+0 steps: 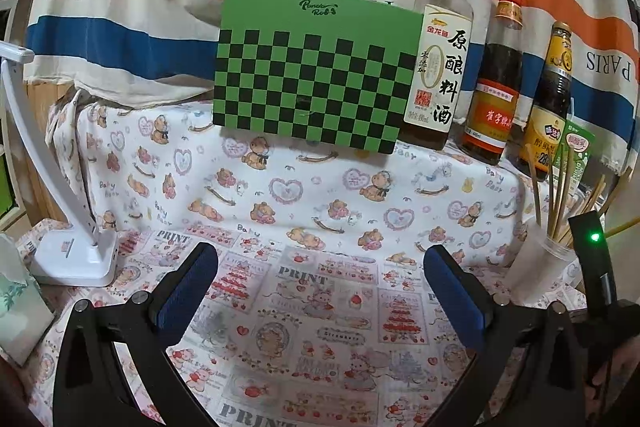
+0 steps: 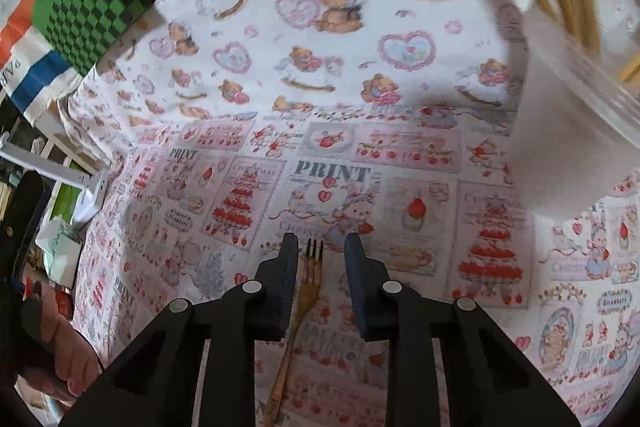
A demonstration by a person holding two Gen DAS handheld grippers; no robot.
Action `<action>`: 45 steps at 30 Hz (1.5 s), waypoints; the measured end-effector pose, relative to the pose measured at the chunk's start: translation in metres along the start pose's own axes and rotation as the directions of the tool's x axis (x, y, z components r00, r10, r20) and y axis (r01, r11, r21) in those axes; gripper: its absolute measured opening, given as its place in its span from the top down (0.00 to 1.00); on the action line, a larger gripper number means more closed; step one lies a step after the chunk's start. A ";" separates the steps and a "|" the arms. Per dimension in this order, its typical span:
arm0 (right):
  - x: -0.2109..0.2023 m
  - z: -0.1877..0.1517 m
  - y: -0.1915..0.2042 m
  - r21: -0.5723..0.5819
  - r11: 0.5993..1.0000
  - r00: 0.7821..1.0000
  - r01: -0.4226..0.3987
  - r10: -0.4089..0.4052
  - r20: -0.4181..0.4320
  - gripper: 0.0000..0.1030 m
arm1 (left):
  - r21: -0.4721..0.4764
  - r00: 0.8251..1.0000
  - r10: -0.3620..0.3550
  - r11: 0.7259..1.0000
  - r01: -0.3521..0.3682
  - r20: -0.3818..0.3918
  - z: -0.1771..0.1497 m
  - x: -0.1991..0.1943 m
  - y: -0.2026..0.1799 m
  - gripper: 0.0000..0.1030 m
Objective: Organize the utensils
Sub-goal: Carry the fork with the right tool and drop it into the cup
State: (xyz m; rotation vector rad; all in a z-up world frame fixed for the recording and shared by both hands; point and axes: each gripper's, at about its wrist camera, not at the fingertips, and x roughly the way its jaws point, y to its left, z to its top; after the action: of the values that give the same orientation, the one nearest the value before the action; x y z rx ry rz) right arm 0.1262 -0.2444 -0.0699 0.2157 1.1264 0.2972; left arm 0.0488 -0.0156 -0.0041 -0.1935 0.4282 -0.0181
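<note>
A wooden fork (image 2: 305, 301) lies on the printed tablecloth, tines pointing away. My right gripper (image 2: 321, 247) is open and hangs just above it, one finger on each side of the fork's head. A translucent cup (image 2: 572, 131) holding several wooden utensils stands at the upper right of the right wrist view; it also shows in the left wrist view (image 1: 538, 261) at the right. My left gripper (image 1: 320, 259) is wide open and empty over the cloth.
A green checkerboard (image 1: 316, 75) leans against the striped cloth at the back. Three sauce bottles (image 1: 438, 67) stand to its right. A white lamp base (image 1: 74, 259) sits at the left. A tissue pack (image 1: 16, 311) lies at the left edge.
</note>
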 end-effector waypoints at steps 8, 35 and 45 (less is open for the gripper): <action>0.009 0.004 0.006 -0.047 0.999 1.000 0.008 -0.009 -0.030 0.90 | 0.008 0.998 0.055 0.998 -0.055 0.027 0.001 -0.001 0.004 0.01; -0.119 -0.003 0.028 -0.076 0.989 0.954 0.125 -0.099 0.283 0.98 | 0.024 0.992 0.062 0.998 -0.065 0.106 0.004 -0.019 0.000 0.01; -0.193 -0.002 0.054 -0.121 0.929 0.805 0.349 -0.231 0.546 0.98 | -0.021 0.995 0.059 0.998 -0.057 0.085 0.006 -0.016 0.009 0.01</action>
State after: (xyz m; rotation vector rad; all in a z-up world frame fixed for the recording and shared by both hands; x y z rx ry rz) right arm 0.0406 -0.2596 0.1110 -0.0761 0.5595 0.0701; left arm 0.0364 -0.0047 0.0057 -0.1989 0.3489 0.0510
